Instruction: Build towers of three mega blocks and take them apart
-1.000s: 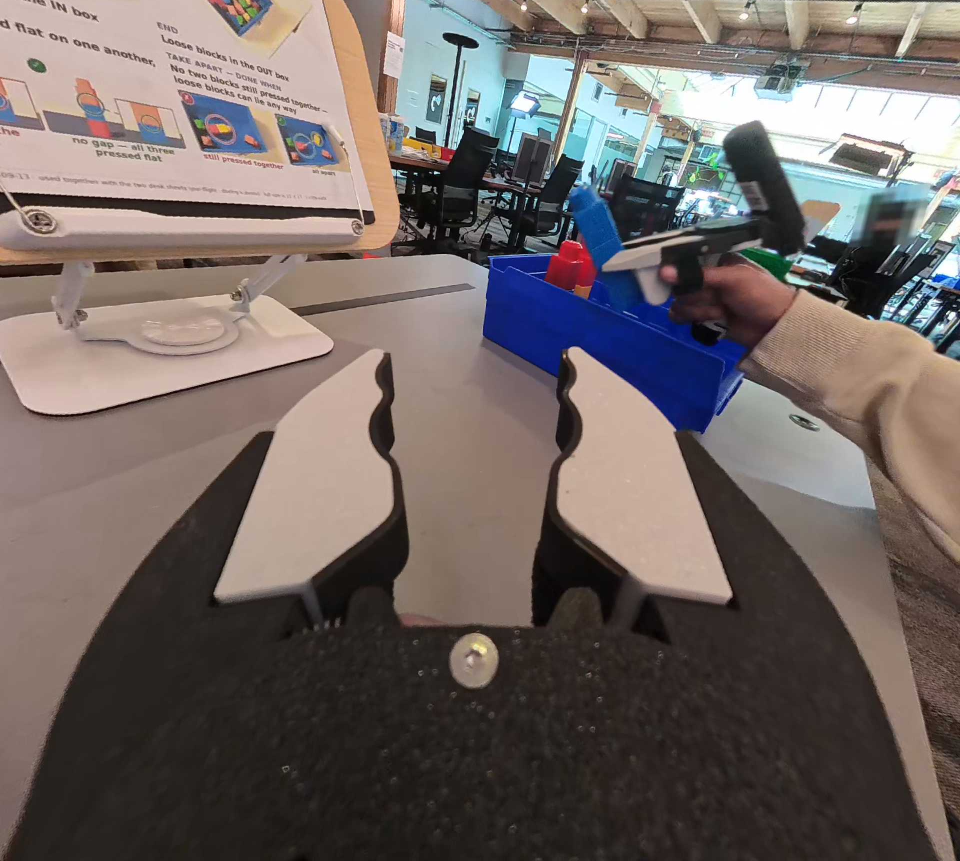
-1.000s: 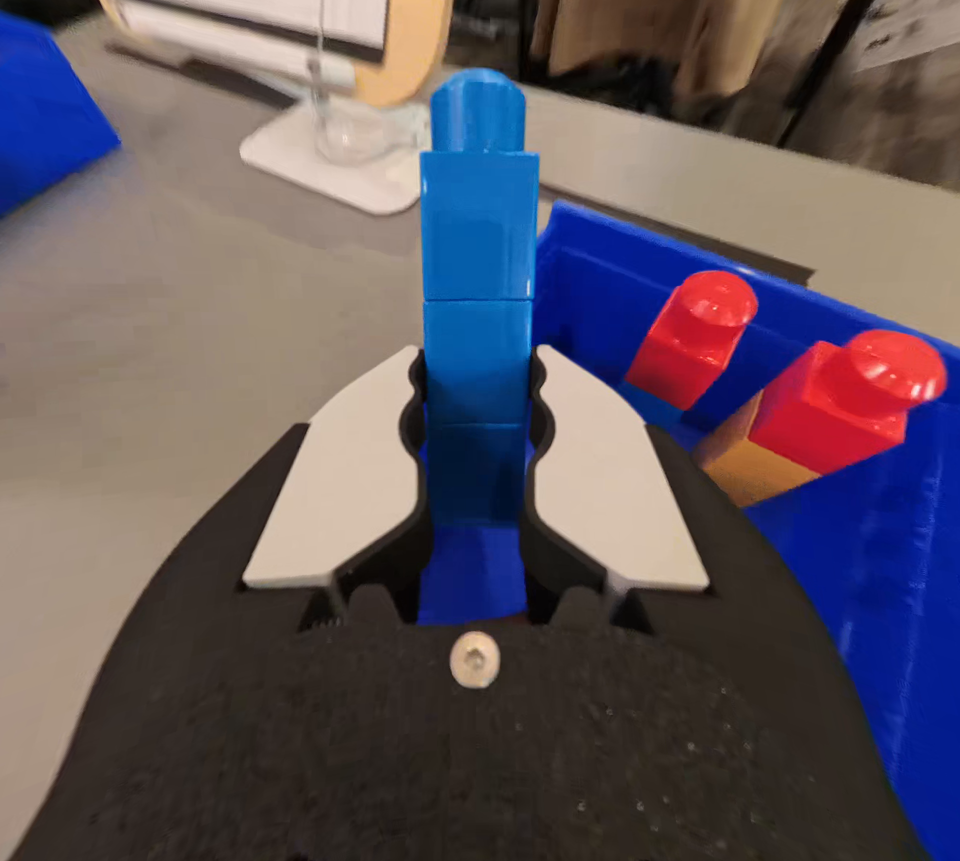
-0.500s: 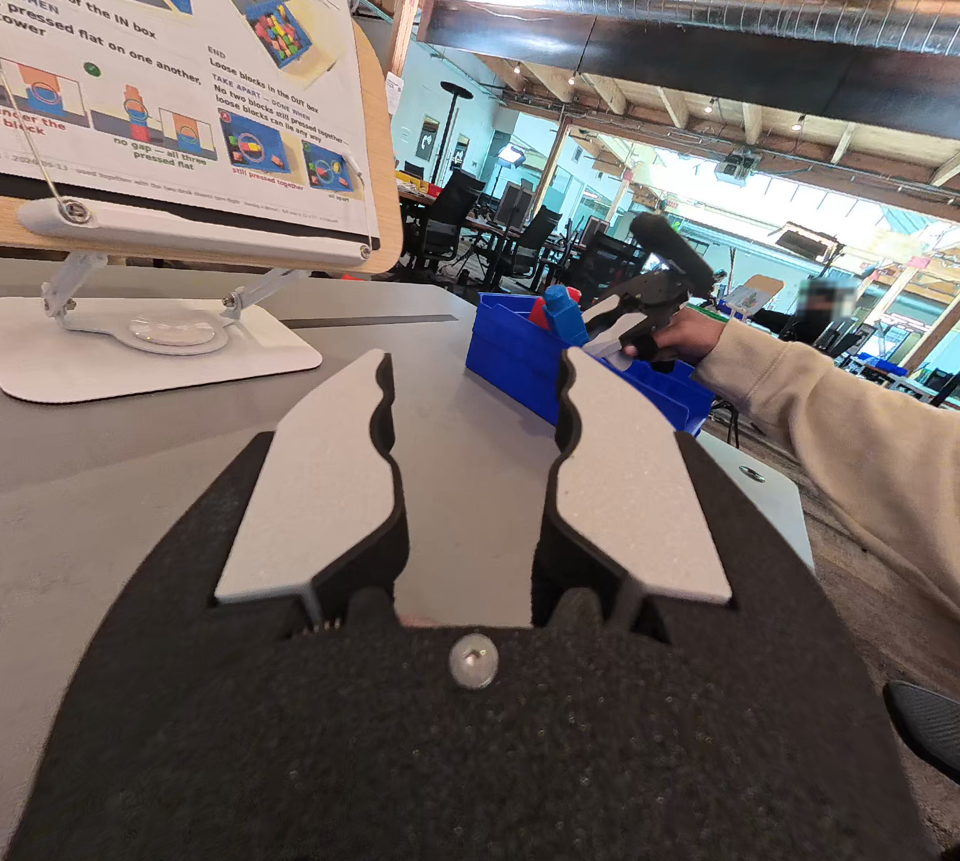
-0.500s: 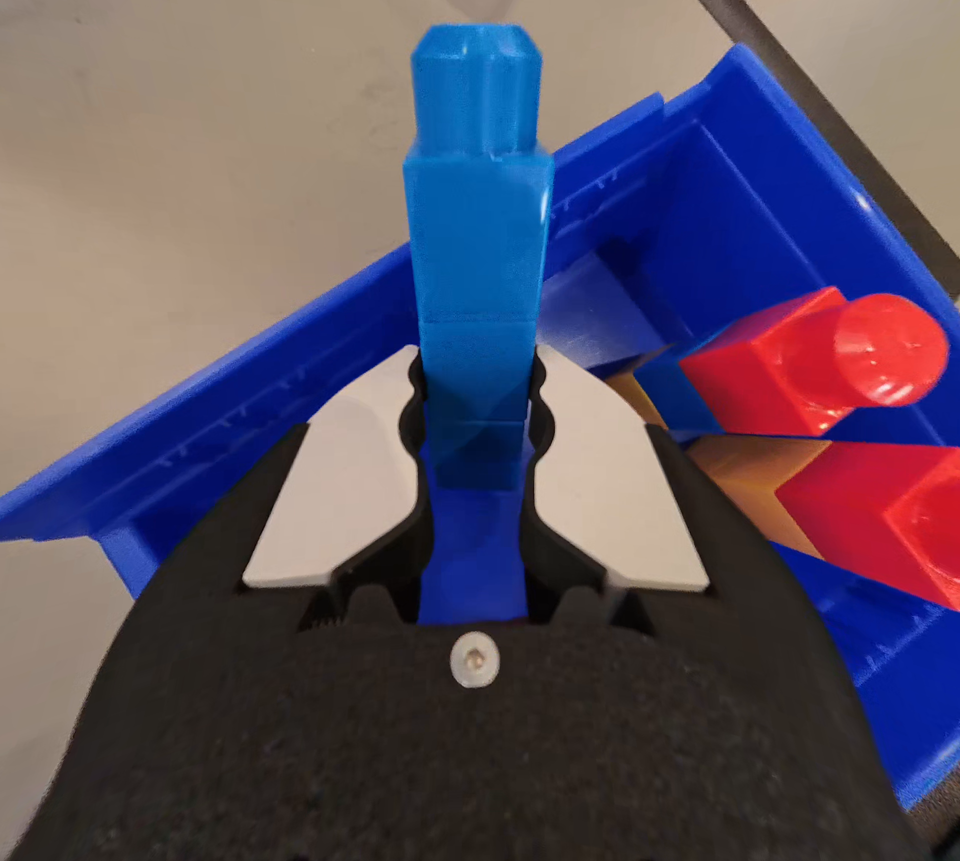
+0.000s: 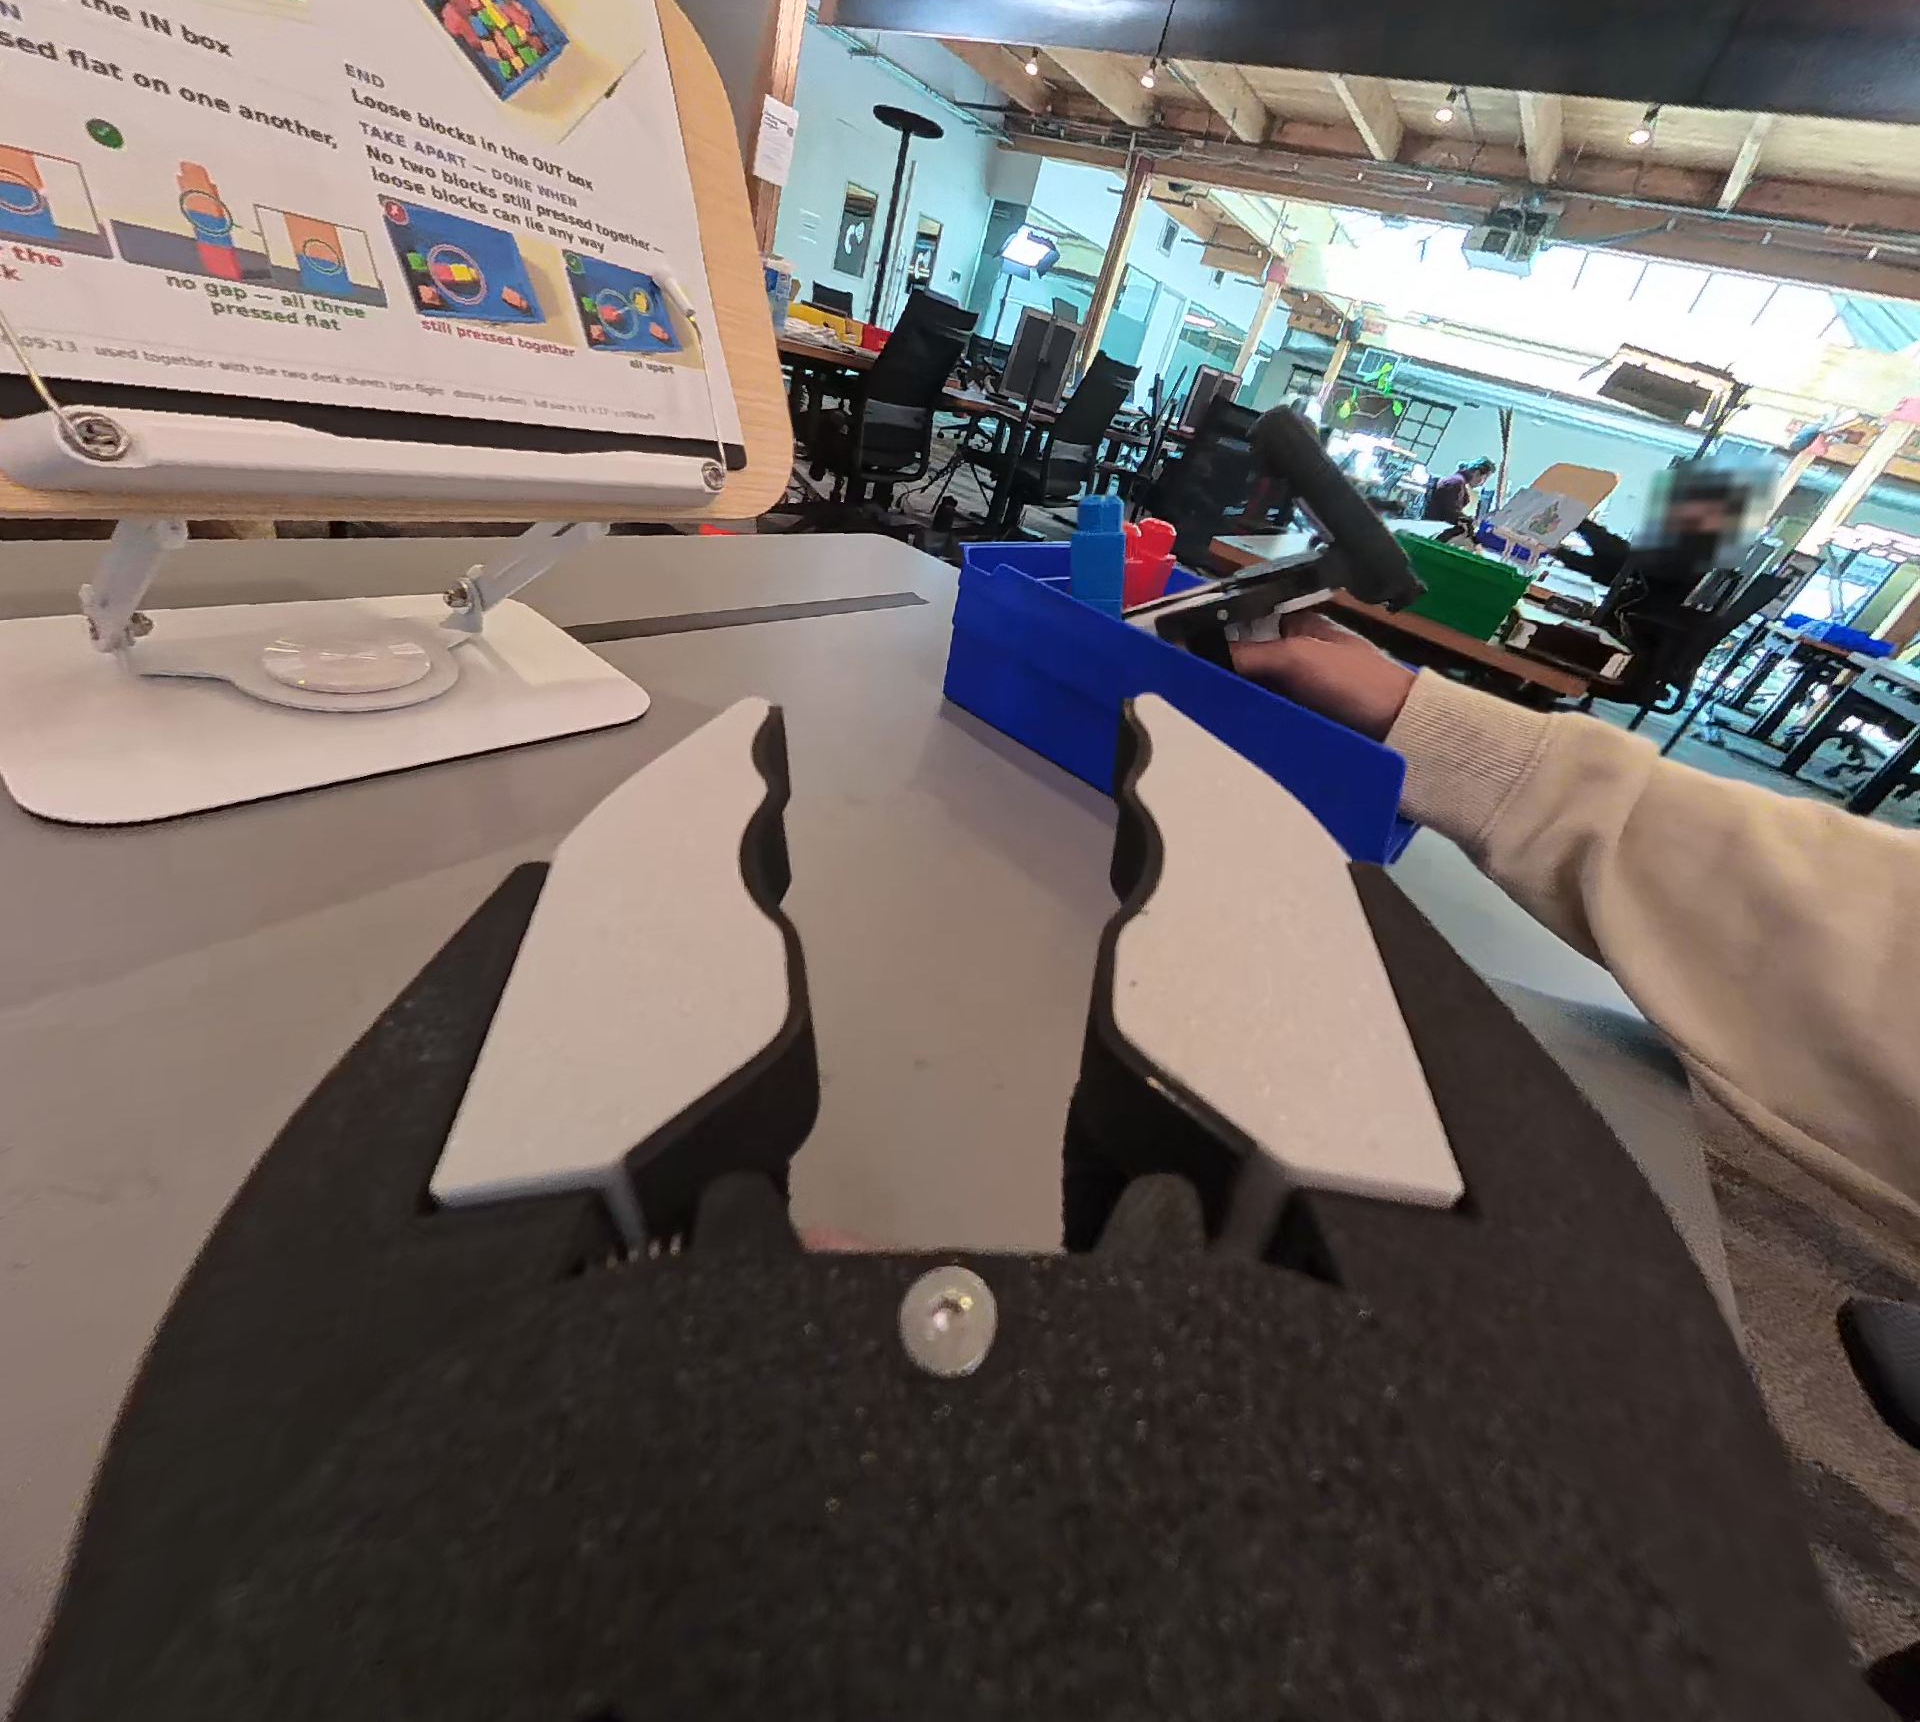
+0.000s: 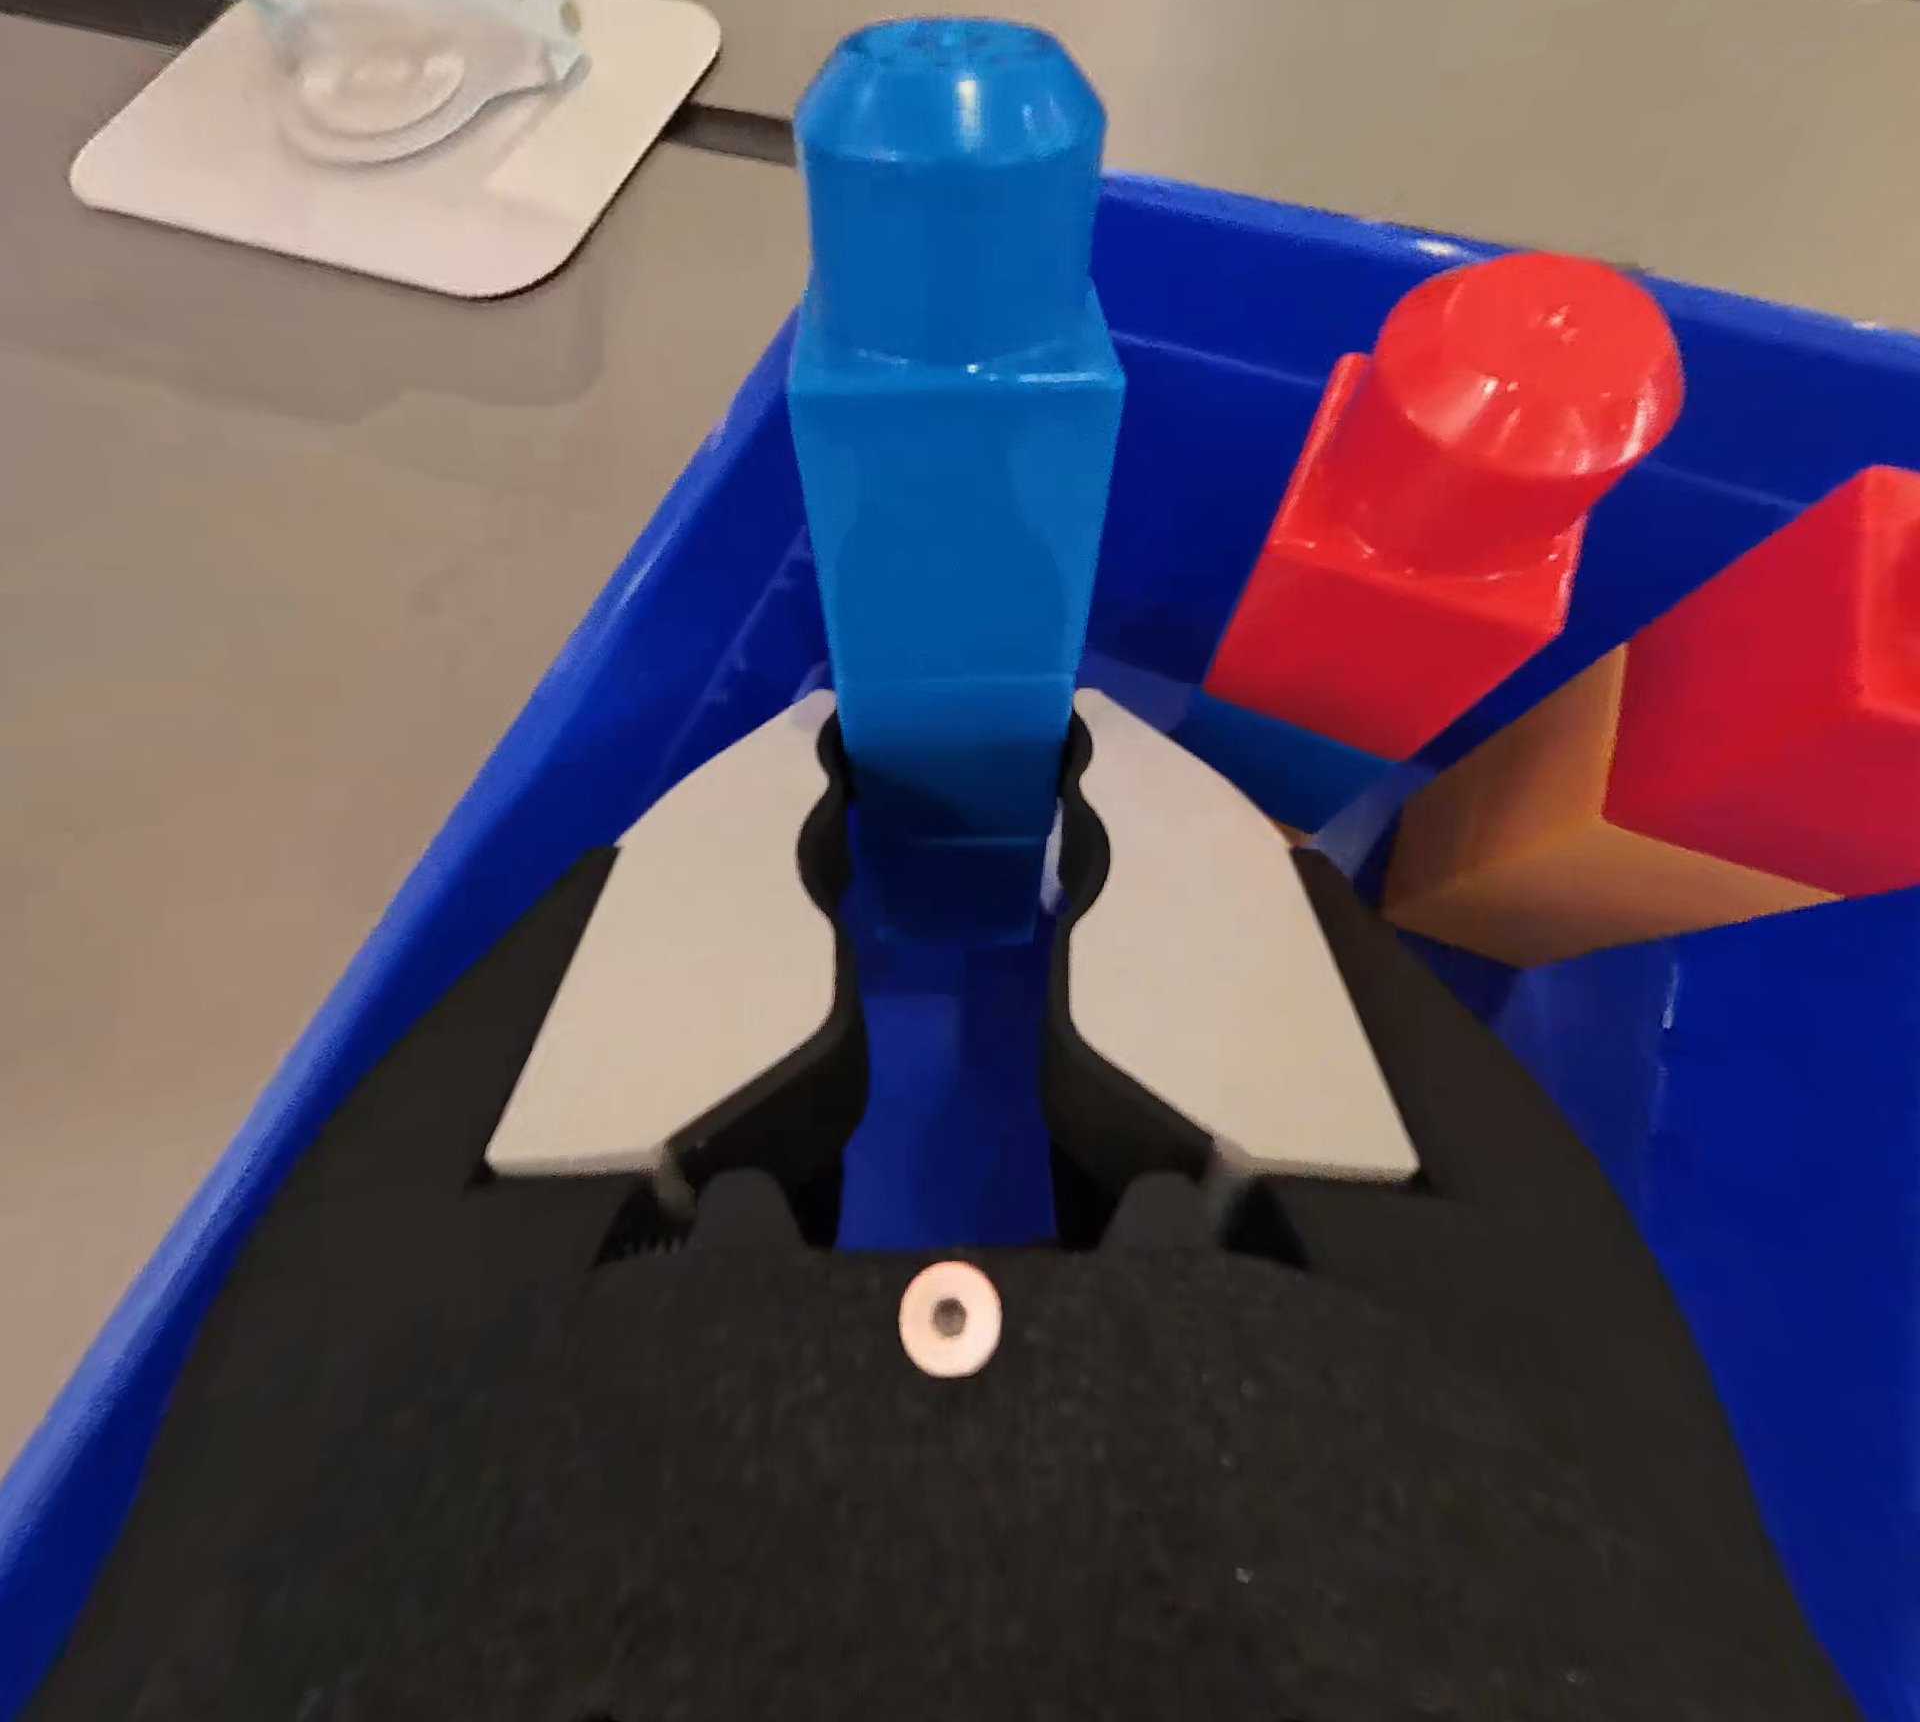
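My right gripper (image 6: 954, 727) is shut on a blue tower of mega blocks (image 6: 956, 477), with both pads pressing the lower blocks. The tower stands upright inside the blue bin (image 6: 520, 841), near its left wall. Red blocks (image 6: 1455, 509) stacked on an orange one (image 6: 1538, 851) lean in the bin to the right of it. In the left wrist view the bin (image 5: 1091, 685), the blue tower (image 5: 1099, 555) and the right gripper (image 5: 1174, 623), held by a hand, are ahead to the right. My left gripper (image 5: 951, 716) is open and empty above the grey table (image 5: 312, 945).
A white stand with an instruction sheet on a wooden board (image 5: 312, 685) is at the table's far left; it also shows in the right wrist view (image 6: 395, 145). The person's sleeve (image 5: 1662, 893) reaches in from the right. Office chairs and desks lie beyond the table.
My right gripper has carried the blue tower down from above the bin into it, and the tower now stands upright there, still gripped. My left gripper has stayed open and has hardly moved.
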The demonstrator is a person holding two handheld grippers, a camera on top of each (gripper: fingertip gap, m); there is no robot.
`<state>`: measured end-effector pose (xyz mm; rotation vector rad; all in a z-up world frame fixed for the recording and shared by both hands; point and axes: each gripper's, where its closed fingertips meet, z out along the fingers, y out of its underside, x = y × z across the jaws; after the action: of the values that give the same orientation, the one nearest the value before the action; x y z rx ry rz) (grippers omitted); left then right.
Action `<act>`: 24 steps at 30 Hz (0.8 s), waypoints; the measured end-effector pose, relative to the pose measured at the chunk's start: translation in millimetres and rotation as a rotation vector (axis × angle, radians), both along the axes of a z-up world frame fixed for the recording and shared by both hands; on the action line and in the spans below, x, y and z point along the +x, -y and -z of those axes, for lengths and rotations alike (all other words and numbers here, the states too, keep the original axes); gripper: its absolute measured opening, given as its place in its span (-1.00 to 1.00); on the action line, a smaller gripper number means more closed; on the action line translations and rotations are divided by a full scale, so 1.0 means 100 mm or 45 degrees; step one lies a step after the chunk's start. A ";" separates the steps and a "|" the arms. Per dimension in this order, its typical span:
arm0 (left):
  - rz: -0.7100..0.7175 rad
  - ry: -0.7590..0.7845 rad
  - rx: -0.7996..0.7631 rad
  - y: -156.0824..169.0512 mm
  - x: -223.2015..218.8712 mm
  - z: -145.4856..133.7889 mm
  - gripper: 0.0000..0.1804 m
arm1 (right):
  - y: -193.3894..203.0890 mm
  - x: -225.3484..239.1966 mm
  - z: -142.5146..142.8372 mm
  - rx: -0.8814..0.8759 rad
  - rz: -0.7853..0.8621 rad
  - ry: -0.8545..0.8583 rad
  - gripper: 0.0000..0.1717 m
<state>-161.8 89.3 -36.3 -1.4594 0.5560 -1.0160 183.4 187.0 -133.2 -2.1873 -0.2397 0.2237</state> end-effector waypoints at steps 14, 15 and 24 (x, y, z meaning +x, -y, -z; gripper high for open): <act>0.002 -0.094 0.072 0.06 0.10 0.03 -0.34 | -0.33 0.02 0.19 0.084 0.063 0.083 -0.56; 0.002 -0.088 0.072 0.06 0.09 0.02 -0.34 | -0.33 0.03 0.20 0.078 0.068 0.078 -0.56; 0.013 -0.084 0.069 0.07 0.10 0.02 -0.34 | -0.22 0.04 0.27 0.013 0.054 0.059 -0.46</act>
<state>-151.5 82.2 -38.3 -1.4474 0.6348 -0.9568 187.7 208.5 -160.4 -2.1871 -0.2194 0.1483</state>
